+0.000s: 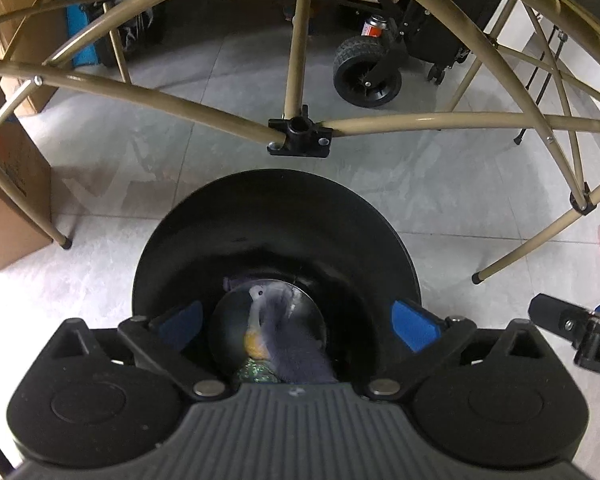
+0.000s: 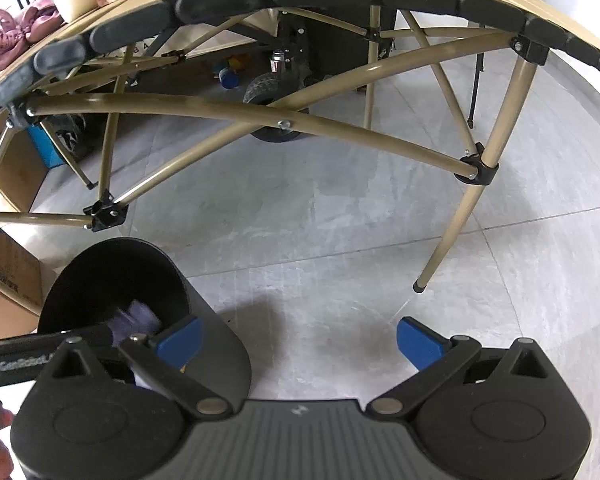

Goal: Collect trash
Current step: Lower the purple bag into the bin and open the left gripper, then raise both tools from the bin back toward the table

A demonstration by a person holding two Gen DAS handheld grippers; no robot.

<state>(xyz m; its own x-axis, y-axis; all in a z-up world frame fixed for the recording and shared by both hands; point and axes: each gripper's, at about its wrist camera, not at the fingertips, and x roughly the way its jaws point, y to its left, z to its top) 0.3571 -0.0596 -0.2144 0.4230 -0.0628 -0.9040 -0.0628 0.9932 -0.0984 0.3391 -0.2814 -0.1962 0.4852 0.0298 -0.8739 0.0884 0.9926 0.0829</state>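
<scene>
A black round bin stands on the tiled floor, right below my left gripper. Its blue pads stand wide apart over the bin's mouth, touching nothing. Inside the bin lies a purple-grey wrapper with an orange bit and something glittery green. In the right wrist view the same bin is at the lower left, with the purple wrapper showing inside. My right gripper hangs open over bare floor to the right of the bin, nothing between its pads.
A folding table's tan metal frame and legs rise just behind the bin. Cardboard boxes stand at the left. A black cart wheel and a small can sit farther back. Grey floor tiles spread to the right.
</scene>
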